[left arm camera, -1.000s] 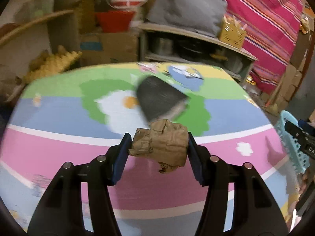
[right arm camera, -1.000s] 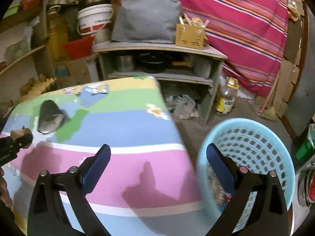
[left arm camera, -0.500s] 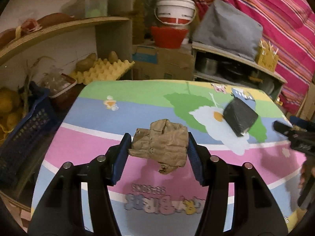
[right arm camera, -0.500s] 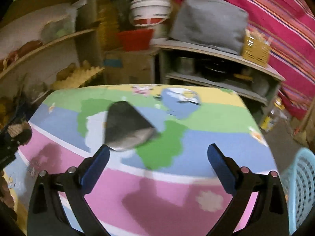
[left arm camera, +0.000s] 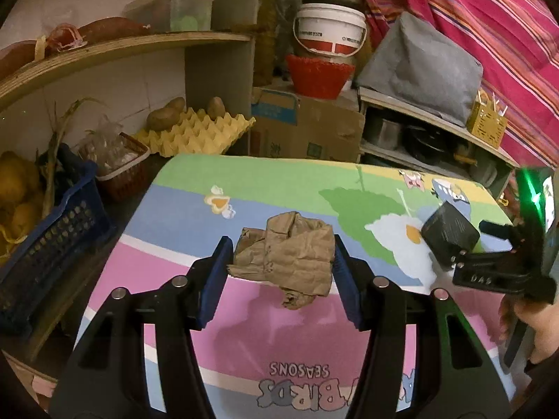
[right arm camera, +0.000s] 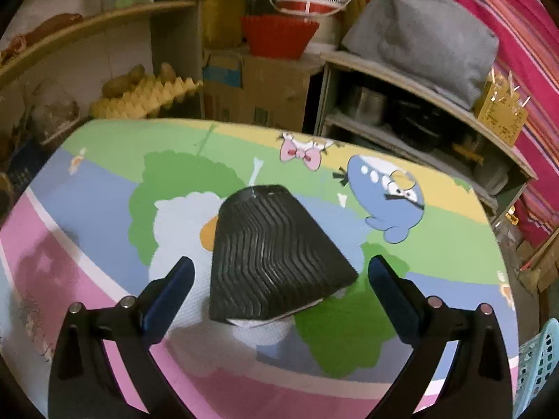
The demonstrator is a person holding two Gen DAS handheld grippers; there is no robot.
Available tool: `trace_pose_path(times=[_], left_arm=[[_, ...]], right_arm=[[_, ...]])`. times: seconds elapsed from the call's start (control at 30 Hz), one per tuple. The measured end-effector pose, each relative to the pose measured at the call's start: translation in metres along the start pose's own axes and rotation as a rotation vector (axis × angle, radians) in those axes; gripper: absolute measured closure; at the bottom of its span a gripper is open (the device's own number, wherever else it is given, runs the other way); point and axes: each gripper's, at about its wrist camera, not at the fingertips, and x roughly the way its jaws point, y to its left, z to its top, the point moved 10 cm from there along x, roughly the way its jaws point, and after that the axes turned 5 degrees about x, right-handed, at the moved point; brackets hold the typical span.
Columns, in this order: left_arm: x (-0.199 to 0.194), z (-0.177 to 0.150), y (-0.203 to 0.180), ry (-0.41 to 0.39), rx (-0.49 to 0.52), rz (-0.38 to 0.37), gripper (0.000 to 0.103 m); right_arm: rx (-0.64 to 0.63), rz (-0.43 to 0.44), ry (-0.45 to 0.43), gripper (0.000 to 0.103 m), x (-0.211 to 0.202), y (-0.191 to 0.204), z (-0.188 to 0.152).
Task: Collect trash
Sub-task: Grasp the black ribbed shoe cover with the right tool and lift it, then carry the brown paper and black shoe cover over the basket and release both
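**Paper wad in left grip; right jaws straddling black ribbed piece**

Crumpled brown paper wad: creased, kraft-coloured, roughly fist-shaped, a small torn twist hanging from its lower edge. Clamped between the blue pads of the left gripper, both pads pressing its sides, held clear above the pink band of the cartoon-print table.

Black ribbed object: tapered, cup-like, lying on its side on the table over the white-and-green patch, wavy ridges along its wall, pale lining showing at the wide end; material hard to make out. Sits between the spread fingers of the right gripper, a clear gap at each pad, nothing grasped. Same object seen from the left wrist view at far right, just ahead of the right gripper's tip, a hand behind it.

Light blue basket only a sliver at the lower right edge of the right wrist view.

Against a second ago:
- Right view then faced the basket beside the table edge, black object far left; now centred on the object, basket nearly out of frame.
- Left view then faced the striped cloth and low shelf; now swung toward egg trays and dark blue crate.
- Paper grip unchanged.
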Motion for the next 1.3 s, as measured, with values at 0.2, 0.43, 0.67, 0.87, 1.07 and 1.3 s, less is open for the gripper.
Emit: trace_pose_path(times=[0.2,0.43,0.67,0.87,1.07,1.3], left_arm=[[0.007,0.003,0.009,0.006,-0.03,0.012,0.048],[0.005,0.006,0.006,0.005,-0.027,0.02,0.048],[-0.01,0.009,-0.012,-0.021,-0.01,0.019,0.048],[-0.02,-0.004,-0.042,0.0,-0.012,0.009,0.048],[-0.036,-0.011,-0.094,-0.001,0.039,-0.016,0.048],[-0.062,-0.005,-0.173,-0.029,0.094,-0.091,0.048]], right_arm=[[-0.018,-0.002,0.01,0.015,0.008,-0.002,-0.005],[0.001,0.027,-0.02,0.016,-0.007,-0.01,-0.002],[0.028,0.007,-0.066,0.016,-0.056,-0.051,-0.003],[0.065,-0.053,-0.087,0.016,-0.106,-0.116,-0.021],[0.139,-0.107,-0.1,0.016,-0.146,-0.187,-0.05],[0.232,-0.188,-0.128,0.016,-0.191,-0.274,-0.078]])
